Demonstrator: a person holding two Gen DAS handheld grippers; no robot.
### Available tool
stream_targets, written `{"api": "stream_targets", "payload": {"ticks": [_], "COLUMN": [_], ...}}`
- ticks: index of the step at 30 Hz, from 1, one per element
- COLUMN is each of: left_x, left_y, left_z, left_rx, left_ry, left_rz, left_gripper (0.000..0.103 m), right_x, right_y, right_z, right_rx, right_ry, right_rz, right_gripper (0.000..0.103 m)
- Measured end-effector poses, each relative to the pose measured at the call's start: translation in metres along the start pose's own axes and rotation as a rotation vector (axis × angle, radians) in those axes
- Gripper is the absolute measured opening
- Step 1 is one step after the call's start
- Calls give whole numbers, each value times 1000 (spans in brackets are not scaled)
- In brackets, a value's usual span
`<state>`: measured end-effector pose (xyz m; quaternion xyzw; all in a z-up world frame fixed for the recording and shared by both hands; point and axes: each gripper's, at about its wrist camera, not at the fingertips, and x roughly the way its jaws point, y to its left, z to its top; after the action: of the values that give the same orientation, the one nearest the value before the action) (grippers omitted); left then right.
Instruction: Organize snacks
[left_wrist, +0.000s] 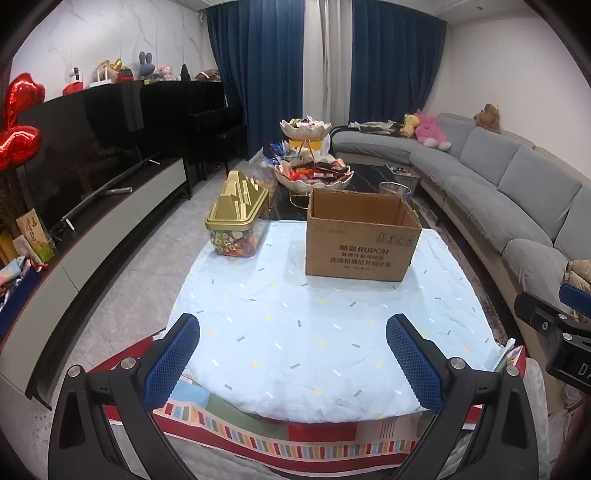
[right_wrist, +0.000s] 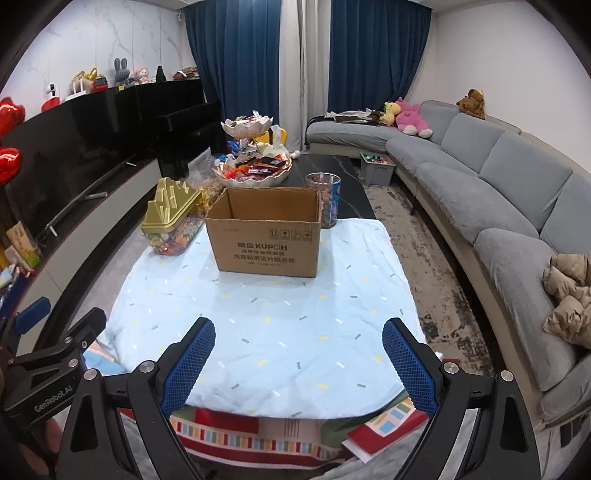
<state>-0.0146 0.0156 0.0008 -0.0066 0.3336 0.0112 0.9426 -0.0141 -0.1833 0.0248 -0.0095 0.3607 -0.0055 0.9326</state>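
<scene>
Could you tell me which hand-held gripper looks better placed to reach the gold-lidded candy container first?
Probably the left hand-held gripper: it is open, and the gold-lidded candy container stands left of the cardboard box, on its side. The right hand-held gripper would have to cross over.

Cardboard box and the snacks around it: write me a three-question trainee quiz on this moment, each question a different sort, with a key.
1. True or false: the cardboard box stands with its top open.
2. Multiple choice: the gold-lidded candy container stands where relative to the box, seen from the wrist views? A) to its left B) inside it C) on top of it
3. Fill in: the left gripper and right gripper are both ____ and hold nothing.

Key: 1 true; 2 A; 3 open
</scene>
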Motion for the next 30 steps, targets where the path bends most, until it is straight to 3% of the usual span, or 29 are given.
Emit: {"api": "stream_targets", "payload": {"ticks": [30], "left_x": [-1], "left_y": [-1], "left_z": [0], "left_rx": [5], "left_ry": [-1], "left_rz": [-1], "left_gripper": [103], "right_x": [-1], "right_y": [-3], "right_z": [0], "right_rx": [12], "right_ry": [-3], "right_rz": [-4], "right_gripper": [93]}}
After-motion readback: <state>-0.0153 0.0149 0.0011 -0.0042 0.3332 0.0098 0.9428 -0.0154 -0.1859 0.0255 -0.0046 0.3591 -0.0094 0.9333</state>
